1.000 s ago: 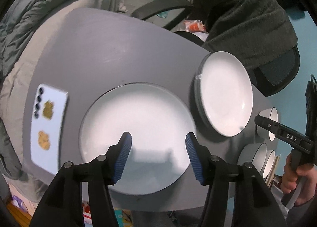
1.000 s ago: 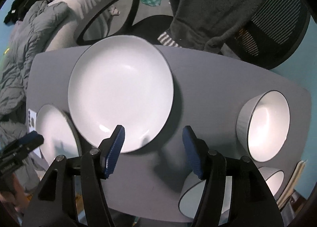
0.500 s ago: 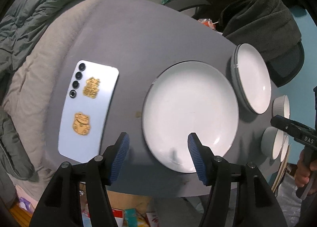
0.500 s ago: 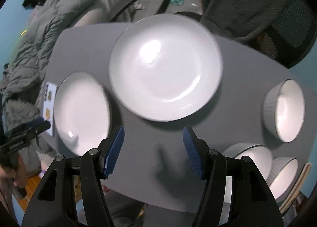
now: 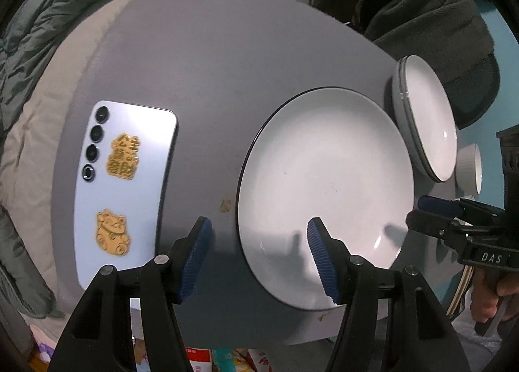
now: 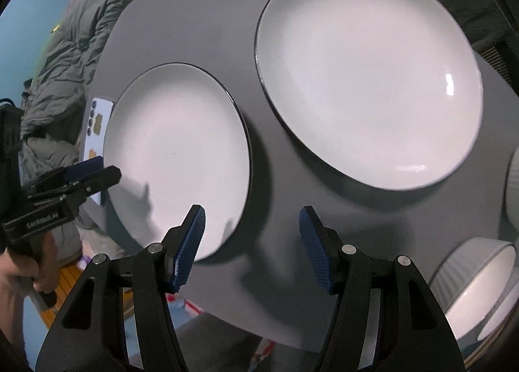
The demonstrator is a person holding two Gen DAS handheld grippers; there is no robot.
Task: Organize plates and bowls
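Both grippers empty, jaws apart. Near plate point(image 5: 324, 190) lies flat at the tabletop point(image 5: 211, 73) front edge; second plate point(image 6: 366, 70) just beyond it, bowls point(image 6: 473, 284) to the right. Left gripper point(image 5: 259, 255) straddles the near plate's left rim; right gripper point(image 6: 249, 245) straddles its right rim. Left looks nearer for a rim pinch

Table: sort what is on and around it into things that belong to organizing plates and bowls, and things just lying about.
Belongs to the job:
- near plate
- far plate, apparently on top of another
- ribbed bowls at the table's right end
- left gripper and right gripper, both open and empty

Just lying about:
- phone, face down
- grey quilt
- dark garment on the chair
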